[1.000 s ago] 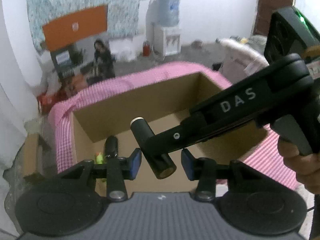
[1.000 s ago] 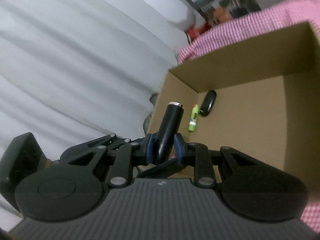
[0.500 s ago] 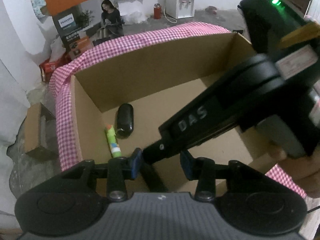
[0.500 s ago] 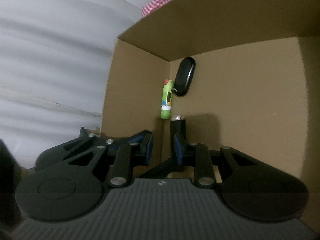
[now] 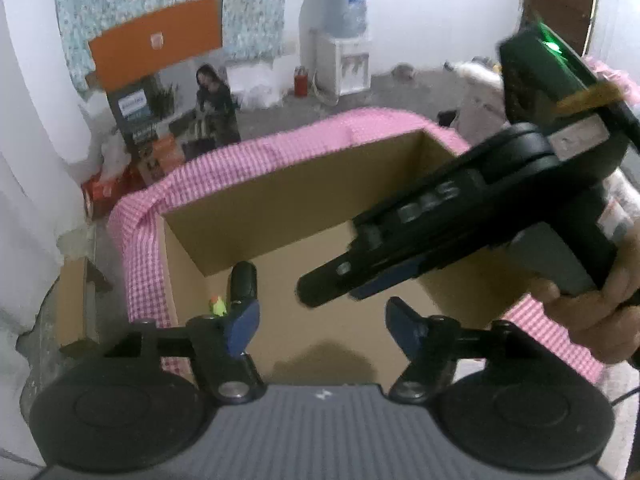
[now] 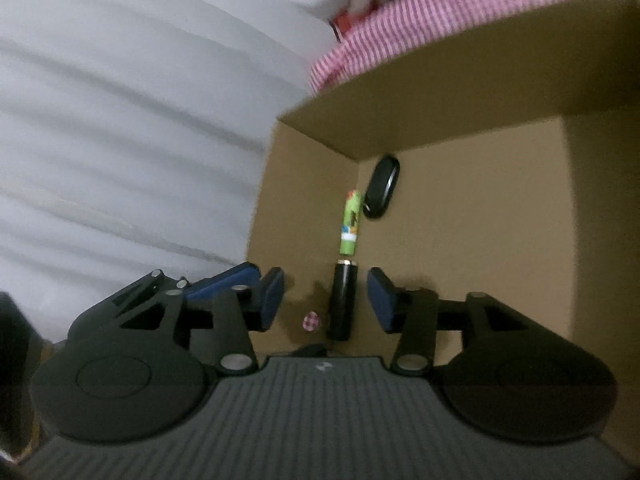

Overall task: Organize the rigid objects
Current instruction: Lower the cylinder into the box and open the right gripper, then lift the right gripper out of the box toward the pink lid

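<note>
In the box: black tube [image 6: 342, 304] lies released beside green tube [image 6: 349, 222] and black case [image 6: 382, 192].
My right claw [image 6: 326, 300]: just opened, jaws clear of the tube.
My left claw [image 5: 320, 326]: just opened wide, empty.
Left: can't tell.

black tube [image 6: 342, 304]: lying flat, box floor | green tube [image 6: 349, 222]: just beyond | black oval case [image 6: 382, 192]: possibly touching it

Far wall: white water dispenser [image 5: 347, 62] with blue bottle on top, small red canister [image 5: 300, 81] just left of its base. Far left: orange panel [image 5: 156, 42] under floral curtain [image 5: 176, 4], printed boxes [image 5: 138, 114] below. Brown door [image 5: 560, 4] far right.
</note>
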Demonstrator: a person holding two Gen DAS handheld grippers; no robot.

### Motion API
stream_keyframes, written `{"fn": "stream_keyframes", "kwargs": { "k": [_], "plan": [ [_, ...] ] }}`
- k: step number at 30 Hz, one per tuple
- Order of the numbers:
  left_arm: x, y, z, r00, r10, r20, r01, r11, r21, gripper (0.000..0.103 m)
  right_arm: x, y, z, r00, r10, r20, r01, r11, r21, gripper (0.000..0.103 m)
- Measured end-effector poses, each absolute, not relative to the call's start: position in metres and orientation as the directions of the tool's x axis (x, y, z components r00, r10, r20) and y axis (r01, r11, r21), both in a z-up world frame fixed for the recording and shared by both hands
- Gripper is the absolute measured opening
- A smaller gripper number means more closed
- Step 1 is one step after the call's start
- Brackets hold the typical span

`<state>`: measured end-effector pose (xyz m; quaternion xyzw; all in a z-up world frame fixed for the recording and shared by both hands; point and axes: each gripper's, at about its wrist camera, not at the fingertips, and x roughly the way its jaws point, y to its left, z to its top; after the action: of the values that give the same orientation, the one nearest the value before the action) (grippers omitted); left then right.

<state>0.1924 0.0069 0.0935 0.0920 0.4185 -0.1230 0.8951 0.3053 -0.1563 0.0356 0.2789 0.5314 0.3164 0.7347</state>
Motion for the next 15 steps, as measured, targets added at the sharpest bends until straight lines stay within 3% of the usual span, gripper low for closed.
{"fn": "stream_keyframes", "kwargs": {
  "k": [5,15],
  "plan": [
    [0.156,0.004,0.116,0.666,-0.197,-0.719,0.315,0.948,0.032,0.089,0.260,-0.198,0.064,0.320,0.779,-0.540,-0.206,0.613,0.763,0.071],
    [0.084,-0.026,0.102,0.683,-0.317,-0.658,0.417,0.909,-0.004,0.101,0.148,-0.256,0.075,0.517,0.677,-0.524,-0.268,0.709,0.652,0.082]
  ]
}}
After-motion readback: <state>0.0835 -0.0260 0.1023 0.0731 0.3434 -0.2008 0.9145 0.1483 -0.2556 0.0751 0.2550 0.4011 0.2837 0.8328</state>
